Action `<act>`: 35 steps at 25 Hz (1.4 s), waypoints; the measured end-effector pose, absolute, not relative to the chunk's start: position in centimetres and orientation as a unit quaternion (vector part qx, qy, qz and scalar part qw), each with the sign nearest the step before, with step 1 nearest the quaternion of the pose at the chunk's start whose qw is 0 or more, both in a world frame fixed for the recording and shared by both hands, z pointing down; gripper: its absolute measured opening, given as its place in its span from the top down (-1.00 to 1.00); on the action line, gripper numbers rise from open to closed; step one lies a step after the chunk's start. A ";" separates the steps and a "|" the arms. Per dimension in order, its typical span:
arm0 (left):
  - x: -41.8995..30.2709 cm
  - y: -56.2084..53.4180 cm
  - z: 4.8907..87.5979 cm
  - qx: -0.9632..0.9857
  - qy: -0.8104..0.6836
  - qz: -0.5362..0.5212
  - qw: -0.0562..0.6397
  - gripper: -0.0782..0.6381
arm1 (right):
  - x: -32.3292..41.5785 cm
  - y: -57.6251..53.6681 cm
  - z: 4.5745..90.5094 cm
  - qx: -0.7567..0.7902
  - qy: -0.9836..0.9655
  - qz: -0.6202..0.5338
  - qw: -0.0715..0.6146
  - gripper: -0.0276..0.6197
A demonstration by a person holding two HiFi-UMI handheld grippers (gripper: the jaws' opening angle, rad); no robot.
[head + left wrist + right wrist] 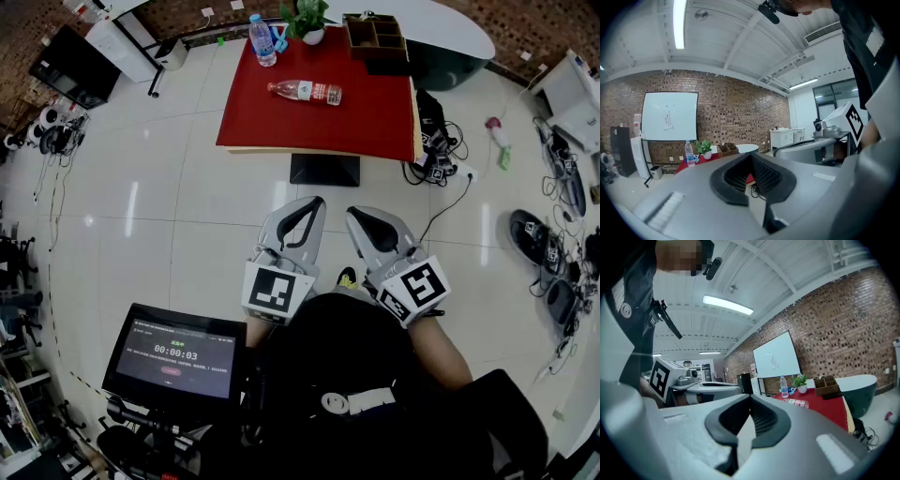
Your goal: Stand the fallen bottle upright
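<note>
The fallen bottle (305, 91), clear with a red label, lies on its side on the red table (281, 127) far ahead; it also shows in the right gripper view as the fallen bottle (797, 402). My left gripper (312, 204) and right gripper (358, 216) are held side by side close to the person's body, well short of the table. Both are shut with nothing between the jaws. From each gripper view, the left gripper (750, 155) and the right gripper (750, 398) show their dark pads (764, 420) meeting.
On the table stand an upright blue-capped bottle (263, 40), a potted plant (309, 21) and a wooden organizer (375, 36). A black box (324, 170) sits under the table's near edge. Cables and shoes (544, 253) lie right; a screen (178, 361) stands at lower left.
</note>
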State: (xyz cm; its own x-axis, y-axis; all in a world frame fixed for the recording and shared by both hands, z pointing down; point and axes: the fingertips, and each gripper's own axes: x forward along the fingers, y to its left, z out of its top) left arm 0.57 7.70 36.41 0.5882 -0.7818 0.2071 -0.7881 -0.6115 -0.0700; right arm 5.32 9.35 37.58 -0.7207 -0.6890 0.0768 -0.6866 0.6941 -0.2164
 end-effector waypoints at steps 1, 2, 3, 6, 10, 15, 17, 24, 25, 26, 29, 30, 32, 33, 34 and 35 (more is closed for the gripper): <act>1.1 7.5 36.4 0.891 -0.439 0.111 0.013 0.77 | 5.9 9.1 37.5 -0.374 0.920 -0.116 0.009 0.91; 1.6 7.3 36.4 0.892 -0.438 0.113 0.011 0.77 | 6.4 8.8 37.5 -0.375 0.920 -0.116 0.013 0.91; 2.1 7.1 36.5 0.891 -0.438 0.115 0.008 0.78 | 7.0 8.6 37.5 -0.374 0.920 -0.116 0.016 0.90; 3.6 6.9 36.6 0.889 -0.441 0.122 -0.001 0.77 | 8.6 8.1 37.7 -0.367 0.922 -0.119 0.025 0.91; 4.7 5.8 36.4 0.884 -0.448 0.132 -0.005 0.77 | 10.1 6.6 38.2 -0.364 0.922 -0.129 0.030 0.91; 5.7 5.0 37.1 0.885 -0.446 0.135 -0.002 0.77 | 11.5 5.6 39.2 -0.369 0.918 -0.140 0.033 0.90; 5.7 4.4 37.5 0.886 -0.444 0.134 0.001 0.77 | 11.6 4.9 39.5 -0.371 0.917 -0.142 0.030 0.91; 4.2 -0.1 38.8 0.893 -0.432 0.122 0.016 0.77 | 9.8 0.9 40.4 -0.379 0.914 -0.143 0.011 0.90; 3.8 -1.1 39.0 0.895 -0.430 0.120 0.019 0.77 | 9.3 -0.2 40.6 -0.381 0.913 -0.143 0.008 0.91; 3.3 -2.2 39.0 0.896 -0.427 0.116 0.019 0.77 | 8.8 -1.3 40.6 -0.383 0.913 -0.142 0.004 0.90; 1.2 -5.2 39.1 0.898 -0.427 0.102 0.020 0.78 | 6.4 -4.4 40.7 -0.383 0.914 -0.136 -0.008 0.91; 0.4 -6.2 39.2 0.897 -0.430 0.099 0.024 0.77 | 5.5 -5.5 40.7 -0.381 0.915 -0.134 -0.012 0.91; -1.2 -8.3 39.4 0.895 -0.435 0.095 0.034 0.78 | 4.0 -7.9 40.7 -0.376 0.917 -0.129 -0.020 0.90; -1.9 -9.3 39.5 0.894 -0.437 0.093 0.039 0.77 | 3.4 -9.1 40.6 -0.375 0.918 -0.126 -0.024 0.91; -2.6 -10.3 39.6 0.893 -0.439 0.092 0.043 0.77 | 2.8 -10.2 40.6 -0.374 0.919 -0.123 -0.029 0.91; -3.3 -11.1 39.7 0.892 -0.440 0.092 0.046 0.77 | 2.2 -11.1 40.6 -0.374 0.919 -0.120 -0.033 0.90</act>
